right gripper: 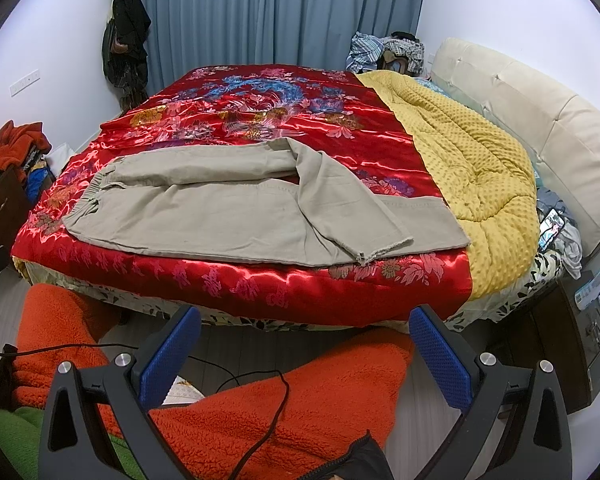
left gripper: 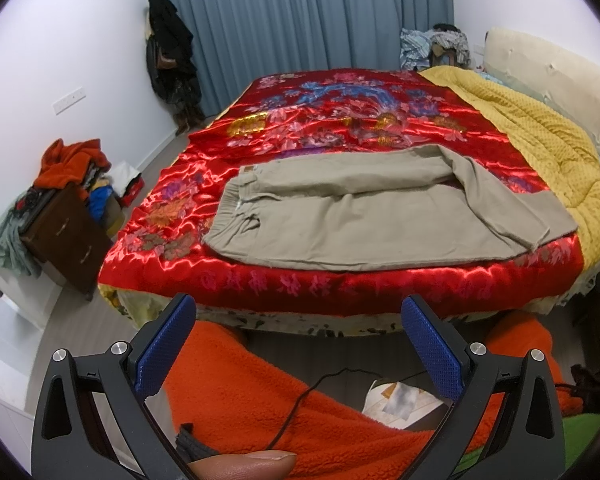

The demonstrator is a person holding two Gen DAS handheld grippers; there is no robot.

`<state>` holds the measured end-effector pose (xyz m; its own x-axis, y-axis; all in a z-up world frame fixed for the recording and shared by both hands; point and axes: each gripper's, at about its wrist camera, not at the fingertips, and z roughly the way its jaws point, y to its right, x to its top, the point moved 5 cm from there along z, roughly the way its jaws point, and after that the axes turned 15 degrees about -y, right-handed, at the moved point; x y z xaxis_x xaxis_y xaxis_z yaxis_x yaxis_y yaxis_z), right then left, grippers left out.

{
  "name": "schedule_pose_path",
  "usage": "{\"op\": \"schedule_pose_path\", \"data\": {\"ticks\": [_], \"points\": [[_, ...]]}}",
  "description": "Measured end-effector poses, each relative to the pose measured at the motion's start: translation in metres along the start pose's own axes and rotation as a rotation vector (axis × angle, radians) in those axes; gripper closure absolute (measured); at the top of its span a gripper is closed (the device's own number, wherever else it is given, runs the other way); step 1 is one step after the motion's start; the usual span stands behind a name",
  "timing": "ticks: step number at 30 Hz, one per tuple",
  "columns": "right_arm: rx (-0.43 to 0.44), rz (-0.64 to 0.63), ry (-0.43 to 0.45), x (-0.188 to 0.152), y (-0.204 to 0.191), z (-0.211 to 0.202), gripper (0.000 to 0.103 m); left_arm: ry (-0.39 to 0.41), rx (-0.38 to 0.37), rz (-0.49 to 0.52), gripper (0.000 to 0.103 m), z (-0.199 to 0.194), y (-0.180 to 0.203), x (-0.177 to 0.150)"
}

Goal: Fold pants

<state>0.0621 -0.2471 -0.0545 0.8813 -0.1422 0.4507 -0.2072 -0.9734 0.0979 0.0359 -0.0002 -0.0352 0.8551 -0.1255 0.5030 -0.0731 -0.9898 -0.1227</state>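
A glossy red satin bedspread point(right gripper: 260, 128) covers the bed, its far edge partly hidden. Beige cotton pants point(right gripper: 228, 208) lie flat near its front edge, one leg folded across. Your left gripper point(left gripper: 298, 344) and right gripper point(right gripper: 306, 354) hover released, blue textured fingers point(right gripper: 440, 360) spread, holding nothing.

Matt cloth pants point(left gripper: 364, 216) on glossy satin bedspread point(left gripper: 340, 120)
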Motion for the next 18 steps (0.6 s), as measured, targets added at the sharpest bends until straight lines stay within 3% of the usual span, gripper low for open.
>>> {"op": "schedule_pose_path", "data": {"ticks": [18], "points": [[-0.019, -0.002, -0.004, -0.0023, 0.0030, 0.0016, 0.000, -0.003, 0.003, 0.001, 0.001, -0.0013, -0.0015, 0.0008]]}}
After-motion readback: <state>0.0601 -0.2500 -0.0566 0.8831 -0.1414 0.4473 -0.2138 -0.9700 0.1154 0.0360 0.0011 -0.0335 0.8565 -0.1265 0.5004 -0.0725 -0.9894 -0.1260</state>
